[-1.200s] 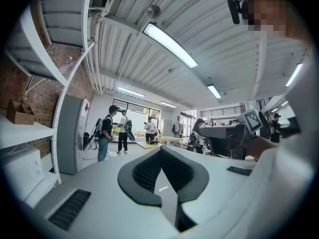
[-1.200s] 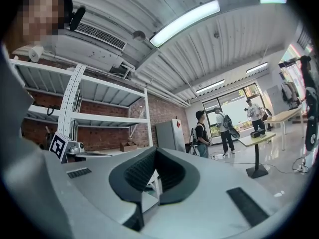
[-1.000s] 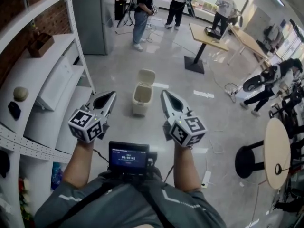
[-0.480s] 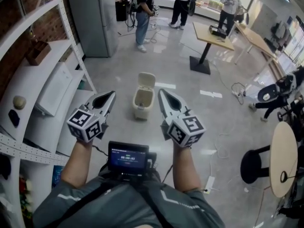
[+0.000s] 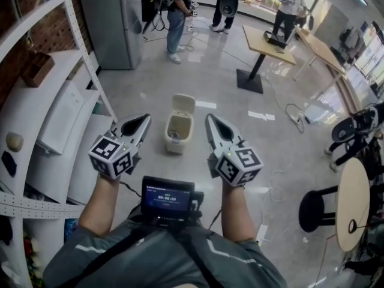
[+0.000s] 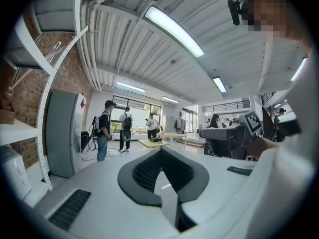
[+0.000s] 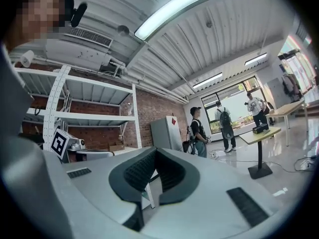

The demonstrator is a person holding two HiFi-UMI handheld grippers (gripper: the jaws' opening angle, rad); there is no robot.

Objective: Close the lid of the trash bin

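Note:
A small cream trash bin (image 5: 177, 128) stands on the grey floor ahead of me, its lid (image 5: 183, 103) tipped up and back, and something lies in its open top. My left gripper (image 5: 144, 119) hovers to the bin's left and nearer me, jaws together and empty. On the bin's right, my right gripper (image 5: 210, 119) is held the same way, also shut and empty. Neither touches the bin. Both gripper views look out level across the room, past the left gripper (image 6: 160, 151) and right gripper (image 7: 155, 151), and the bin is not in them.
White metal shelving (image 5: 60, 110) runs along my left with boxes and small items. A grey fridge (image 5: 114, 17) stands beyond it. Several people (image 5: 175, 11) stand at the back near a wooden table (image 5: 267, 44). A round table (image 5: 353, 203) and a black stool (image 5: 315, 209) are at the right.
The view has crept forward, so the bin sits slightly lower and nearer between the grippers. Both grippers keep the same pose, shut. The lid stays up.

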